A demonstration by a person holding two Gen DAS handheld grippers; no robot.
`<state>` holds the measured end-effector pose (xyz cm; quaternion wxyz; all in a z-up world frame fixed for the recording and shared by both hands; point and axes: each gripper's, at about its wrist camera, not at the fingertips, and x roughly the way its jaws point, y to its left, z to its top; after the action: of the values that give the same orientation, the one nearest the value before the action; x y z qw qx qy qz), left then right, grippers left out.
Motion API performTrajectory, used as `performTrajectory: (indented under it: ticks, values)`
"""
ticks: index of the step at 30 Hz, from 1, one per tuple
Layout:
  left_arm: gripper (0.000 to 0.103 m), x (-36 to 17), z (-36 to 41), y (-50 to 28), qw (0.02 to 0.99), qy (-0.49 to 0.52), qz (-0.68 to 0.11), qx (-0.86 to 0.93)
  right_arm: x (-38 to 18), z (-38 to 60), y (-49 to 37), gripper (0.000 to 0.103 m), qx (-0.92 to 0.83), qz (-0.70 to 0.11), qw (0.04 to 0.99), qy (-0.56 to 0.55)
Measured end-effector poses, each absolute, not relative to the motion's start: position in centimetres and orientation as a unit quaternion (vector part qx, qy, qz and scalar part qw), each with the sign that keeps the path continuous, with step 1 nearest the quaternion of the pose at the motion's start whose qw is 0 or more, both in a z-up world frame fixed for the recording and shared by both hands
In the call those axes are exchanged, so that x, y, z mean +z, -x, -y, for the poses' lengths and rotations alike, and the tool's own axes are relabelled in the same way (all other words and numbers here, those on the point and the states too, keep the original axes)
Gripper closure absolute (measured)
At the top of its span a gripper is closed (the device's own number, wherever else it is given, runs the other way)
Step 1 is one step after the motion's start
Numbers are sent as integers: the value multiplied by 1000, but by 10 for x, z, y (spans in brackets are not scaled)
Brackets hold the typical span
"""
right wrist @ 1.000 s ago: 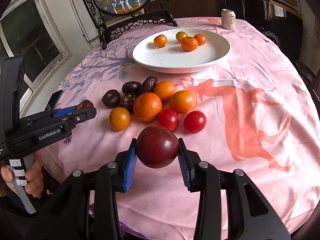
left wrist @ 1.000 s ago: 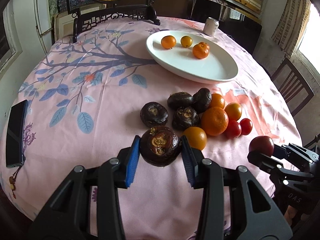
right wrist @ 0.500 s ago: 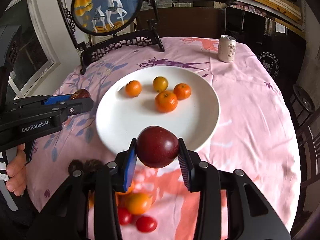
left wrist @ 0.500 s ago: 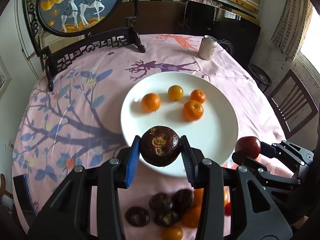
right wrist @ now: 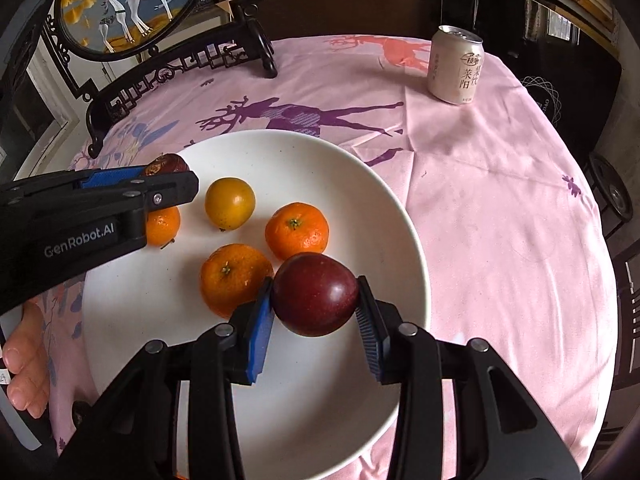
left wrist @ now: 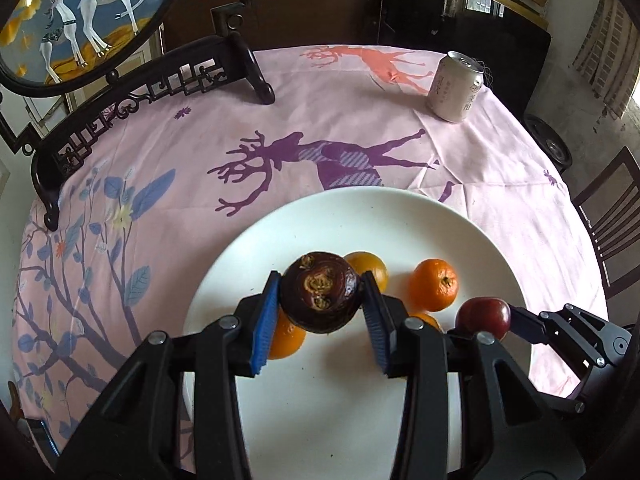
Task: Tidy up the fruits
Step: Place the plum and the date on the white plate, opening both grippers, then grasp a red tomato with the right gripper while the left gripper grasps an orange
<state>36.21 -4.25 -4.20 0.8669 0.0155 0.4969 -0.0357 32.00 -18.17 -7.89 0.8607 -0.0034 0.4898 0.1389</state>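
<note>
My left gripper (left wrist: 320, 300) is shut on a dark brown, wrinkled round fruit (left wrist: 319, 298) and hangs above the white plate (left wrist: 320, 224). My right gripper (right wrist: 315, 300) is shut on a dark red plum (right wrist: 315, 294) over the same plate (right wrist: 392, 208). Several oranges lie on the plate: a yellow-orange one (right wrist: 230, 203), two tangerines (right wrist: 297, 231) (right wrist: 234, 278), and one (right wrist: 162, 226) partly hidden under the left gripper (right wrist: 168, 178). In the left wrist view the right gripper's plum (left wrist: 484, 317) shows at the right, above the plate's rim.
A pale drink can (right wrist: 455, 65) stands on the pink tablecloth (right wrist: 500, 200) beyond the plate. A dark carved stand with a round deer picture (left wrist: 80, 20) fills the far left. Chairs (left wrist: 612, 220) edge the table on the right. A person's hand (right wrist: 24, 364) holds the left gripper.
Both grippers have travelled forward from the fruit pile at the table's near side to above the plate, each keeping its fruit. The pile has dropped out of view.
</note>
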Motion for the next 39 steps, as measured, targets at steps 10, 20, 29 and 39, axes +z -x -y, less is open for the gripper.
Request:
performTrajectory:
  ticks: [10, 20, 29, 39]
  values:
    - [29, -17, 37, -348, 882, -14, -470, -35, -53, 189, -300, 41, 116, -470, 875, 26]
    - [9, 9, 8, -197, 907, -12, -419, -38, -34, 191, -149, 39, 136, -433, 891, 15]
    - [8, -26, -7, -69, 915, -12, -403, -19, -47, 188, -71, 39, 120, -429, 895, -25]
    - [8, -54, -10, -34, 905, -18, -424, -24, -62, 180, -48, 39, 107, -440, 892, -1]
